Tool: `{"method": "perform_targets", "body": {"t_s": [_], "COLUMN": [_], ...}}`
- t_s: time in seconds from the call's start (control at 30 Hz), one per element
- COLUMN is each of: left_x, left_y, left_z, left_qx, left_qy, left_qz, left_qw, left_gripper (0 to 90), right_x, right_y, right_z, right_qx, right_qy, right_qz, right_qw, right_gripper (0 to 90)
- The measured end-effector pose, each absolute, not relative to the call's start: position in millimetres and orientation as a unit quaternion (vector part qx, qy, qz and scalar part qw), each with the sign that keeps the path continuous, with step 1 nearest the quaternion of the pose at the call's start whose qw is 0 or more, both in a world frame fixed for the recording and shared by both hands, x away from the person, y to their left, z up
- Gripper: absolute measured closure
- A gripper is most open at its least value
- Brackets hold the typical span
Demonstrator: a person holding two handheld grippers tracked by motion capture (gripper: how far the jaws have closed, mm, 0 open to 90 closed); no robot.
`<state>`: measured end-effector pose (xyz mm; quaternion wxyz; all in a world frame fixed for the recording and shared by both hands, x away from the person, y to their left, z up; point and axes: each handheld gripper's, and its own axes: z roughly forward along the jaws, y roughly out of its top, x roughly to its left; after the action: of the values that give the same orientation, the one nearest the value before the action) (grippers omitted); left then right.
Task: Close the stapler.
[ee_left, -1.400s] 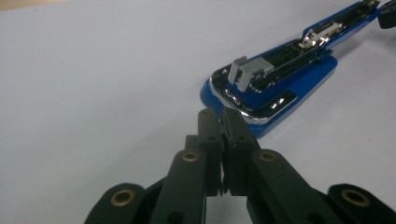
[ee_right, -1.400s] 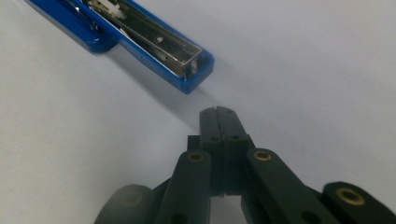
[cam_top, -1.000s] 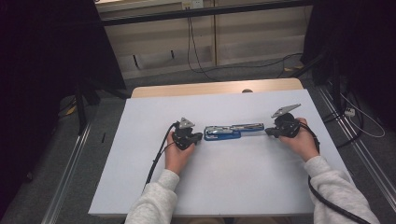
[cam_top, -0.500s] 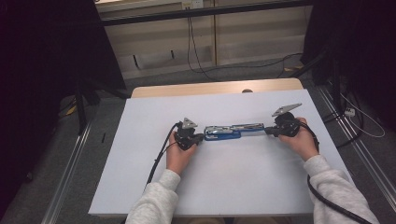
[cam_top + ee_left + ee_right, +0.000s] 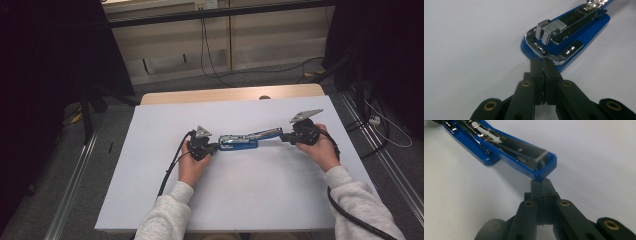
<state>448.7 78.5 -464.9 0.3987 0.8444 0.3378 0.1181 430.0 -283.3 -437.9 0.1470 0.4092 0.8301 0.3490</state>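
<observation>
- A white surface fills the middle of the high view, with a person's two forearms in pale sleeves coming in from the bottom edge.
- A blue stapler lies near the middle of the surface, swung fully open so that base and top arm stretch out in one long line between the two hands.
- The left gripper sits at the stapler's left end, held by the left hand, with a black cable trailing back toward the person.
- In the left gripper view, its jaws are pressed together with no gap (nothing lies between them), and their tips touch the rounded chrome-and-blue end of the stapler.
- The right gripper sits at the stapler's right end, held by the right hand, a grey three-cornered plate on top.
- In the right gripper view, its jaws are likewise closed flat against each other, tips meeting the squared blue end of the stapler's open top arm, whose metal staple channel faces up.
</observation>
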Motion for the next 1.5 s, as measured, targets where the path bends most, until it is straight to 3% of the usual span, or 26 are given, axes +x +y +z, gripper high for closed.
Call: {"method": "perform_targets", "body": {"t_s": [0.13, 0.3, 0.5, 0.53, 0.6, 0.63, 0.7, 0.9, 1.13, 1.5], "left_x": [448.5, 449.4, 447.5, 446.4, 444.3, 442.5, 438.8, 426.4, 415.7, 398.4], "left_y": [78.1, 80.5, 88.7, 90.5, 94.6, 96.9, 100.9, 113.7, 132.2, 152.0], "left_z": [-464.8, -464.3, -455.6, -454.0, -450.5, -448.5, -444.4, -434.0, -431.7, -425.3], "left_qx": [0.844, 0.837, 0.821, 0.818, 0.821, 0.821, 0.821, 0.811, 0.805, 0.802], "left_qy": [0.338, 0.35, 0.37, 0.374, 0.358, 0.358, 0.353, 0.337, 0.332, 0.326], "left_qz": [0.121, 0.121, 0.108, 0.111, 0.106, 0.108, 0.096, 0.09, 0.081, 0.093], "left_qw": [0.398, 0.403, 0.422, 0.423, 0.433, 0.432, 0.437, 0.47, 0.485, 0.491], "left_gripper": [87.8, 79.1, 57.0, 48.3, 41.2, 41.2, 30.2, 19.7, 11.5, 10.4], "right_x": [428.9, 426.9, 417.4, 415.6, 410.0, 410.0, 405.7, 392.4, 378.4, 356.8], "right_y": [-278.6, -277.4, -279.2, -280.3, -282.1, -282.1, -282.9, -279.2, -276.9, -278.3], "right_z": [-431.7, -430.1, -430.7, -430.8, -429.8, -429.8, -430.0, -430.2, -428.5, -432.0], "right_qx": [0.396, 0.397, 0.405, 0.406, 0.407, 0.407, 0.416, 0.419, 0.419, 0.426], "right_qy": [0.828, 0.827, 0.82, 0.817, 0.815, 0.815, 0.811, 0.809, 0.803, 0.805], "right_qz": [0.366, 0.37, 0.385, 0.392, 0.396, 0.396, 0.396, 0.4, 0.408, 0.398], "right_qw": [0.151, 0.144, 0.126, 0.116, 0.115, 0.115, 0.112, 0.103, 0.109, 0.108], "right_gripper": [90.0, 83.9, 60.9, 57.9, 46.7, 46.7, 37.9, 24.5, 15.1, 9.2]}}
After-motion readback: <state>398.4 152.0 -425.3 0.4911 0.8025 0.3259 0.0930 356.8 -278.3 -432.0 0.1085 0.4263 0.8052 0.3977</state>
